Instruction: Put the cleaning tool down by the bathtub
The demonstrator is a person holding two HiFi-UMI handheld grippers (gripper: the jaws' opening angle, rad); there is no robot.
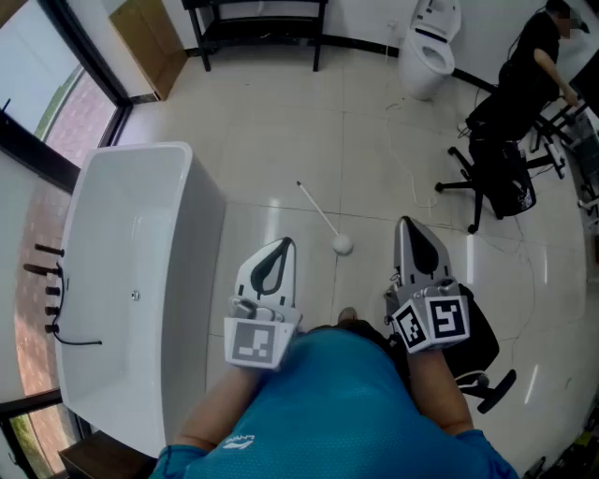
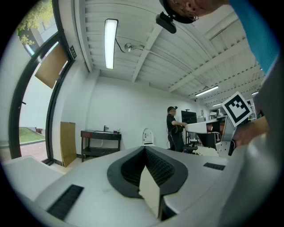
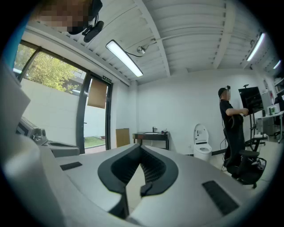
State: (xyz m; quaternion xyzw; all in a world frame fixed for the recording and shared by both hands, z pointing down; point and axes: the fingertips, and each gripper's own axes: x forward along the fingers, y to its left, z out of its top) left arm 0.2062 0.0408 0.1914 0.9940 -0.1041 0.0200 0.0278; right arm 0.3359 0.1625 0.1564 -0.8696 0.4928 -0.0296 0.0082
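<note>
The cleaning tool (image 1: 320, 215), a thin white stick with a round white head, lies on the tiled floor just right of the white bathtub (image 1: 94, 187). Both grippers are held level above the floor, nearer to me than the tool. My left gripper (image 1: 279, 245) is between the tub and the tool's head. Its jaws meet at the tip with nothing between them (image 2: 144, 148). My right gripper (image 1: 405, 224) is to the right of the tool's head, also shut and empty (image 3: 141, 146). Neither gripper touches the tool.
A toilet (image 1: 430, 51) stands at the far wall, with a black console table (image 1: 257, 19) and a leaning wooden board (image 1: 150, 42) to its left. A person (image 1: 533, 56) and a black office chair (image 1: 496, 178) are at the right. Black tap fittings (image 1: 51, 281) sit on the tub's window side.
</note>
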